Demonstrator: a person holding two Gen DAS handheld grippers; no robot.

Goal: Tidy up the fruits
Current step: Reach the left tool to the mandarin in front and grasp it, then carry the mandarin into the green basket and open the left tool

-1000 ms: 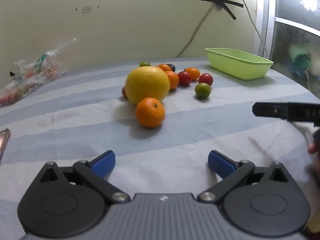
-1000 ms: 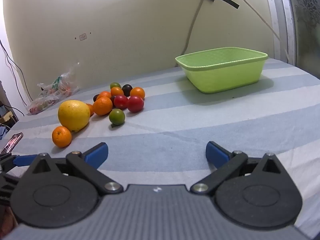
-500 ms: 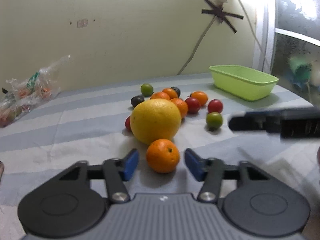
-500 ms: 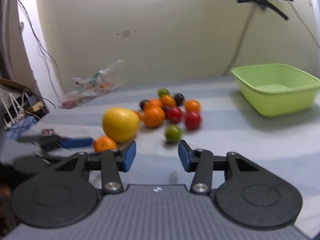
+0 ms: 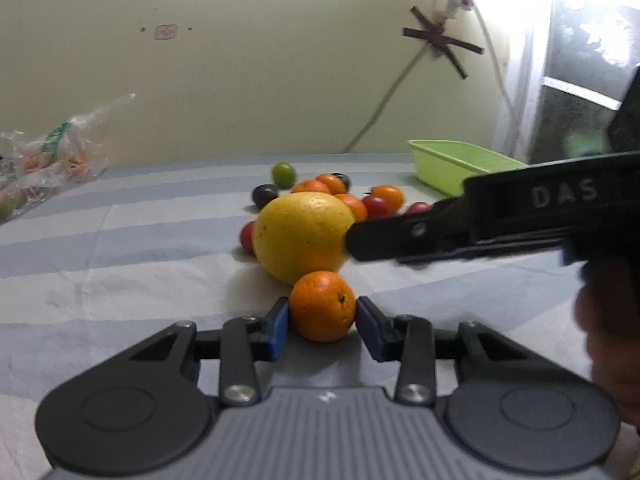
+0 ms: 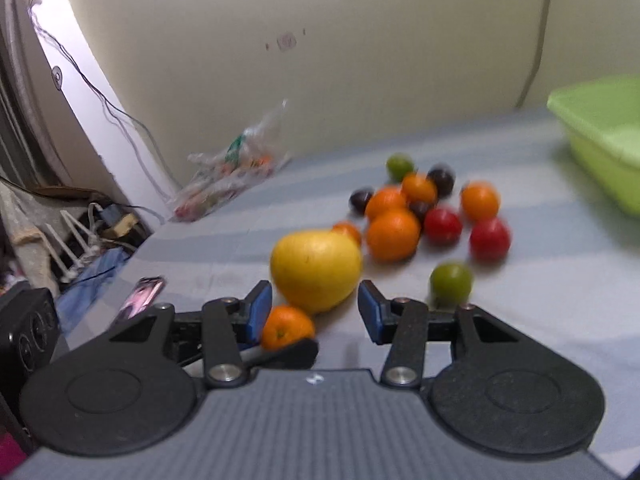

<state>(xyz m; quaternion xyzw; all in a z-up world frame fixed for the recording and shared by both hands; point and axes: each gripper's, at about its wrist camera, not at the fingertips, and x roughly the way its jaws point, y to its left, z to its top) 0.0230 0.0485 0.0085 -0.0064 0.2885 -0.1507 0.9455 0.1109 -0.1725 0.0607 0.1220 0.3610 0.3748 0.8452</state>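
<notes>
Left gripper (image 5: 322, 326) clamped on small orange (image 5: 322, 306); right gripper (image 6: 315, 310) apart before yellow grapefruit (image 6: 316, 270). Likely risk: orange slipping from the blue pads, or grapefruit nudged into the far tomatoes (image 6: 490, 239). Striped blue cloth (image 5: 120, 264), green tub (image 5: 460, 164) far right, pale wall (image 5: 240, 60).

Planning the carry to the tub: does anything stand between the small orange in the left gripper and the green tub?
Yes. The right gripper reaches across that line, and the big yellow citrus sits just behind the small orange, before the green tub.
</notes>
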